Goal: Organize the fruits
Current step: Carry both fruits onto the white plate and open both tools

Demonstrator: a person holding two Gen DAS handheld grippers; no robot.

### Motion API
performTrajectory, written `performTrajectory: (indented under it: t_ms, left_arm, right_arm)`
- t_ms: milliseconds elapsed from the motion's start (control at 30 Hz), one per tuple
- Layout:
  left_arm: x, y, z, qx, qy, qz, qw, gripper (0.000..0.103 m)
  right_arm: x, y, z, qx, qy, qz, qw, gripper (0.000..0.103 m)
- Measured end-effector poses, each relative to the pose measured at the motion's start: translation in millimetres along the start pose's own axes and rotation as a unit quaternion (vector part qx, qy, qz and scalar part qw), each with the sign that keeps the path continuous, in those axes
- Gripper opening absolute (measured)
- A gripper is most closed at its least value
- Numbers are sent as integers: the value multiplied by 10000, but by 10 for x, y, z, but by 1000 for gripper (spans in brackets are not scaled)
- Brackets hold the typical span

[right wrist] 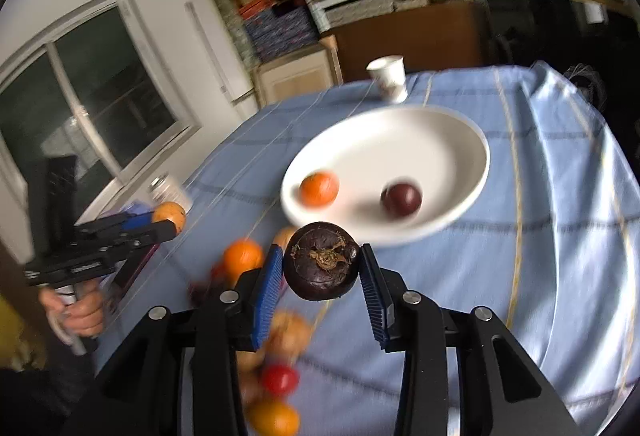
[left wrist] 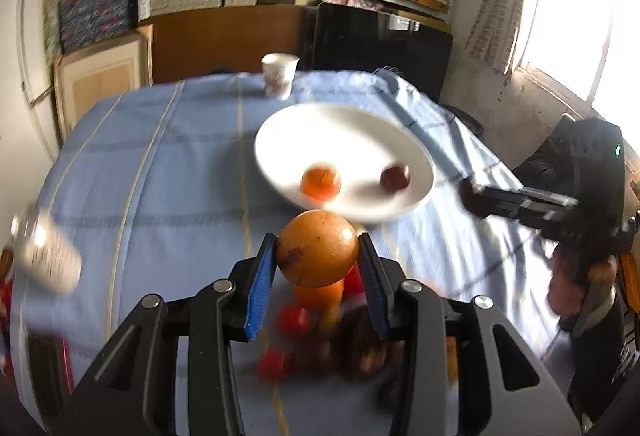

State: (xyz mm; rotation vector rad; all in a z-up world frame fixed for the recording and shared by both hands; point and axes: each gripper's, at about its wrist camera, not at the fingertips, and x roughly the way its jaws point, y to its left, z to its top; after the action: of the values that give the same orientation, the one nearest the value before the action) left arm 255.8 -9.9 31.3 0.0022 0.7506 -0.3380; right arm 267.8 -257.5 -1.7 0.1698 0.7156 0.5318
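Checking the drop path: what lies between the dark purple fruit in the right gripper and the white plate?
Only bare blue tablecloth before the white plate's rim, per the right wrist view.

The left gripper (left wrist: 318, 262) has its two blue pads (left wrist: 261, 286) pressed on a round yellow-brown fruit (left wrist: 318, 254), one pad on each side. It is held up in the air. The right gripper (right wrist: 322, 270) squeezes a dark purple fruit (right wrist: 322, 262) the same way, also up in the air. From the right camera, the left hand (right wrist: 80, 310) is wrapped around its gripper's handle on the left. From the left camera, the right hand (left wrist: 576, 276) grips its handle on the right.
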Motion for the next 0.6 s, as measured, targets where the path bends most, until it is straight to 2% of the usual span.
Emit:
performTrajectory:
  t_ms: [67,200,300,467,600]
  left_arm:
    - [135,-32,277,36,-10,31,10000,40]
    - [527,-57,709,223,11,330,9992,40]
    - [993,3,958,85,350,223,9991,40]
    - [1559,36,1073,204,794,422,9957,40]
    - [1867,115,1046,120,1102,489,9926,40]
  right_arm:
    - [155,15,115,-5,-21,-247,9997,40]
    - [520,2,274,-90,89,-501,9987,40]
    - [709,-1,301,-87,267,-466,9985,40]
    - [961,42,276,-257,567,-481,9969,40]
    - [1069,26,264,-264,700,-548,9957,40]
